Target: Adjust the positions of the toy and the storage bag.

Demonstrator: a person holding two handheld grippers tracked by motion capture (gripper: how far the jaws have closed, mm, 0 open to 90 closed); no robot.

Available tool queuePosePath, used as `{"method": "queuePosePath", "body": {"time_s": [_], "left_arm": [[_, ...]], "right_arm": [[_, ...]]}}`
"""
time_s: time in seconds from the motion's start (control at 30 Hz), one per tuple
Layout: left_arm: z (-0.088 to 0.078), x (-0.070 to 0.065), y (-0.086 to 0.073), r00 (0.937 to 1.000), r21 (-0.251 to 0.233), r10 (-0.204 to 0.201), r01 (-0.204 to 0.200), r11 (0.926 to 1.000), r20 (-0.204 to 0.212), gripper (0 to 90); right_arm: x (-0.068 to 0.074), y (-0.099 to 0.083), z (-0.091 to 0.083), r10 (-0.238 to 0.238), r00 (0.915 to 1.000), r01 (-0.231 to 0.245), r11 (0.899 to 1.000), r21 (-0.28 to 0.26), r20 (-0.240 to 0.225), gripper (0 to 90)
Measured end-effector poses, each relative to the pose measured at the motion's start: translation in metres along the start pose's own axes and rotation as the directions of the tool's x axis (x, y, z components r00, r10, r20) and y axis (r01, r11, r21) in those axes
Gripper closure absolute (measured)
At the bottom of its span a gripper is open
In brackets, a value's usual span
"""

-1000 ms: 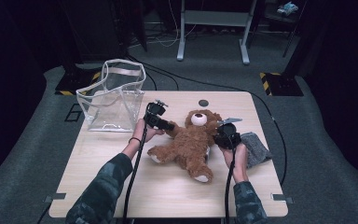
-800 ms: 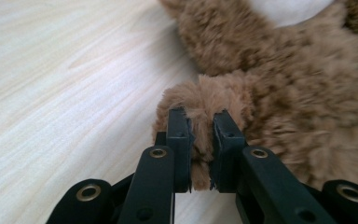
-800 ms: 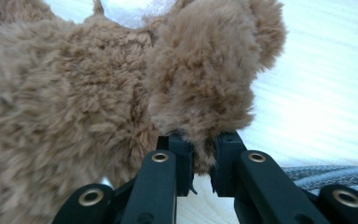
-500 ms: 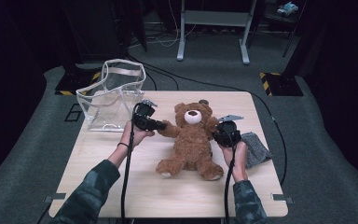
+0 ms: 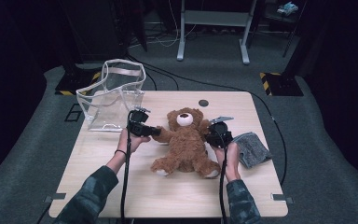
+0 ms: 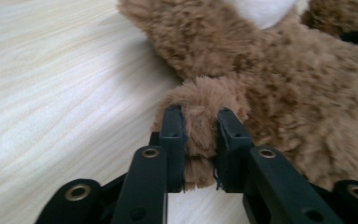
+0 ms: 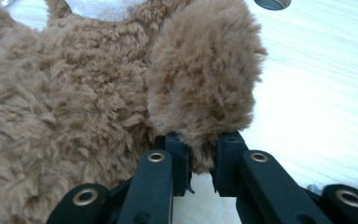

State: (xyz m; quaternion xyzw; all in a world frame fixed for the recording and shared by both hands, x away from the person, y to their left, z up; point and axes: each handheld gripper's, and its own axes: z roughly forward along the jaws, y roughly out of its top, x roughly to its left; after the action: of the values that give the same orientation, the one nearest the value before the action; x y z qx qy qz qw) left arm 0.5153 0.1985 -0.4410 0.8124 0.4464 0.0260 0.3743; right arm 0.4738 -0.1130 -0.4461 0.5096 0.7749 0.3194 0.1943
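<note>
At the far left of the table (image 5: pixel 177 196) stands a clear bag (image 5: pixel 112 95), upright with its mouth open and its base on the wood near the back left corner. Just right of it, the left gripper (image 5: pixel 157 132) lies level, pointing rightward at the bear (image 5: pixel 186 144); in the left gripper view its jaws are pinched on the tip of the bear's arm (image 6: pixel 200 116), fur bulging between the pads, and they have just been easing open a little while the paw remains clamped between them. The bear sits at the middle of the table, leaning back with its head toward the far edge (white muzzle up), legs spread toward the person and both arms stretched out sideways. A small dark disc (image 5: pixel 203 102) is set in the tabletop beyond its head. On the bear's other side, the right gripper (image 5: pixel 209 136) is nearly closed on the other arm (image 7: pixel 205 84), which stands up above the jaws in the right gripper view, its lower tuft squeezed between them. Farthest right lies a grey cloth (image 5: pixel 254 148), crumpled, just beside the right hand (image 5: pixel 230 156) and near the table's right edge.
</note>
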Motion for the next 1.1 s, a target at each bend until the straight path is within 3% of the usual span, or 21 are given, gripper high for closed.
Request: {"method": "queuePosePath", "body": {"time_s": [0.03, 0.23, 0.27, 0.3, 0.4, 0.57, 0.77, 1.1], "left_arm": [[0.002, 0.002, -0.001, 0.9997, -0.011, -0.024, 0.024, 0.9997, 0.008, 72.6], [-0.001, 0.002, -0.002, 0.9966, -0.022, -0.072, 0.071, 0.9972, -0.041, 43.4], [-0.002, 0.001, -0.001, 0.9964, -0.03, -0.072, 0.07, 0.9971, -0.045, 39.2], [-0.003, -0.001, -0.001, 0.9957, -0.036, -0.074, 0.072, 0.9967, -0.056, 36.4], [-0.008, -0.008, 0.002, 0.994, -0.064, -0.067, 0.061, 0.9961, -0.087, 28.9], [-0.013, -0.023, 0.011, 0.9933, -0.103, -0.058, 0.047, 0.9935, -0.1, 23.1], [-0.01, -0.043, 0.027, 0.9951, -0.103, -0.026, 0.016, 0.9946, -0.095, 19.7], [0.022, -0.058, 0.036, 0.9954, -0.064, -0.064, 0.059, 0.9962, -0.072, 18.7]], "right_arm": [[0.0, 0.0, -0.001, 0.002, 1.0, -0.002, 1.0, -0.001, -0.001, 77.3], [-0.002, -0.004, -0.006, -0.001, 1.0, 0.001, 1.0, -0.023, -0.009, 59.7], [-0.002, -0.005, -0.006, -0.003, 1.0, 0.003, 0.999, -0.033, -0.003, 53.8], [-0.001, -0.006, -0.009, 0.017, 0.9999, -0.017, 1.0, -0.026, -0.001, 52.6], [0.003, -0.009, -0.014, 0.006, 1.0, -0.006, 0.999, -0.041, -0.002, 45.3], [0.011, -0.015, -0.019, -0.004, 1.0, 0.004, 0.998, -0.057, -0.003, 41.0], [0.014, -0.013, -0.021, 0.005, 1.0, -0.006, 0.998, -0.062, -0.007, 38.3], [0.017, -0.011, -0.022, -0.006, 0.9999, 0.005, 0.998, -0.06, -0.013, 41.3]]}}
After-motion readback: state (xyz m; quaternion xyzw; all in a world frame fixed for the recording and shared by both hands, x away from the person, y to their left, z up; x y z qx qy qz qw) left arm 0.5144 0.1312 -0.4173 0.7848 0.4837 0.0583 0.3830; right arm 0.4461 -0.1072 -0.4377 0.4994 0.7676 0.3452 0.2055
